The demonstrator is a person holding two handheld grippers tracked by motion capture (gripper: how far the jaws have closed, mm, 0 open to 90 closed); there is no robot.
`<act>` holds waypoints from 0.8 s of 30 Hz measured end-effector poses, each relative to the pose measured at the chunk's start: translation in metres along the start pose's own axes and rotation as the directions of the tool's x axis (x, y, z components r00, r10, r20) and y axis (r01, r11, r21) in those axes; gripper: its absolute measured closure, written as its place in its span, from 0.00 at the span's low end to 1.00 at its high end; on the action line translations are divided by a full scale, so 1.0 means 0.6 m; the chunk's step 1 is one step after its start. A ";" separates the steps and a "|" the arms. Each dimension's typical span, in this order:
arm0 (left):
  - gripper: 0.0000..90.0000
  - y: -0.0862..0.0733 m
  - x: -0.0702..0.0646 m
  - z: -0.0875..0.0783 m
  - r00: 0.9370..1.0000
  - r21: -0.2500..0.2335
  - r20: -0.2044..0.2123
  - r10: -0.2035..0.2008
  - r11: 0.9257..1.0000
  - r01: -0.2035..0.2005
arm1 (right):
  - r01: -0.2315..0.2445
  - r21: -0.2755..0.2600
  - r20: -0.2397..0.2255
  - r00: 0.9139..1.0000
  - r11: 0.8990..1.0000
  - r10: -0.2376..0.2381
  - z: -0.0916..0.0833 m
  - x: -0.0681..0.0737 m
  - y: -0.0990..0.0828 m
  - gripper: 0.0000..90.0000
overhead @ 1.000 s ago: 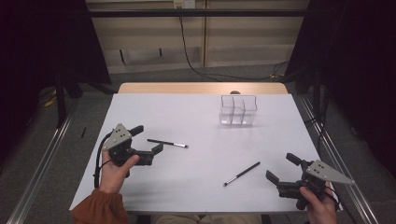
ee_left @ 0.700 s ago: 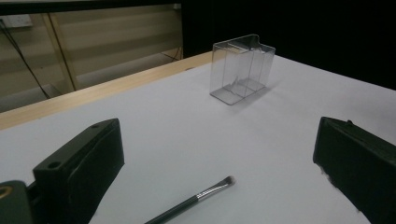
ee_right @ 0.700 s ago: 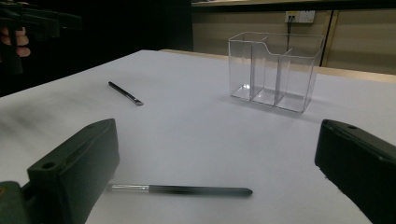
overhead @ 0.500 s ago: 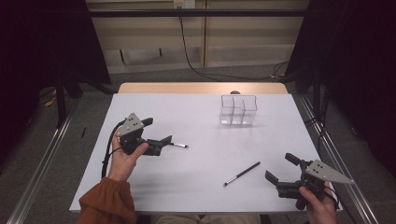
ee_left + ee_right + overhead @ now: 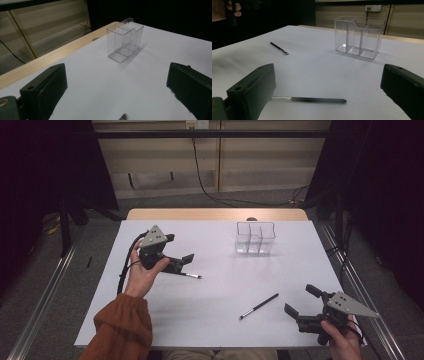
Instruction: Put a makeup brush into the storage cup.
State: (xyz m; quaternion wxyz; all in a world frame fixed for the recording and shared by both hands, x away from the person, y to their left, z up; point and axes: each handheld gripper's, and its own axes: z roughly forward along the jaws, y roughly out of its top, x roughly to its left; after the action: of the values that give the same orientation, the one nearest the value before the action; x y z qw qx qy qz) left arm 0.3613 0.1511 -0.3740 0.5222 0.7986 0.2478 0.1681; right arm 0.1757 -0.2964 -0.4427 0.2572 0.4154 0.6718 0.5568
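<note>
My left gripper [image 5: 184,263] hovers open over the handle end of a thin black brush [image 5: 193,276] on the white table; the brush tip [image 5: 123,116] peeks in at the bottom of the left gripper view between the wide-apart jaws [image 5: 116,75]. A second black brush [image 5: 258,306] lies slanted nearer the front. My right gripper [image 5: 299,299] rests open at the front right, its jaws pointing at that brush [image 5: 312,100], which lies just ahead of them. A clear three-compartment organizer [image 5: 255,238] stands empty at the back.
The white table top [image 5: 220,330] has a wooden strip [image 5: 215,214] along its far edge. From the right gripper view, the far brush [image 5: 279,48] and the person's left hand [image 5: 227,8] sit at upper left, the organizer [image 5: 359,36] at upper right.
My left gripper has moved forward and to the right, from the table's left edge to just over the left brush. The right gripper and both brushes have stayed put.
</note>
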 end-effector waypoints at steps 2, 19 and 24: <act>0.03 0.005 0.004 0.005 1.000 0.028 0.002 0.017 0.999 -0.017 | 0.011 0.004 -0.003 1.000 1.000 -0.011 -0.001 0.001 0.000 0.00; 0.07 0.001 0.028 0.044 0.991 0.364 0.120 0.052 0.927 -0.093 | 0.008 0.007 -0.022 1.000 1.000 -0.008 -0.003 0.006 -0.001 0.00; 0.07 -0.004 0.034 0.051 0.988 0.414 0.145 0.042 0.905 -0.100 | 0.007 0.010 -0.023 1.000 1.000 -0.007 -0.003 0.005 -0.002 0.00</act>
State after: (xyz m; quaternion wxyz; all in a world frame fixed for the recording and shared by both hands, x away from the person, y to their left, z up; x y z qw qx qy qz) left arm 0.3937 0.1407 -0.3882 0.3468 0.9101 0.2136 0.0762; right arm 0.1722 -0.2951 -0.4432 0.2493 0.4079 0.6790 0.5572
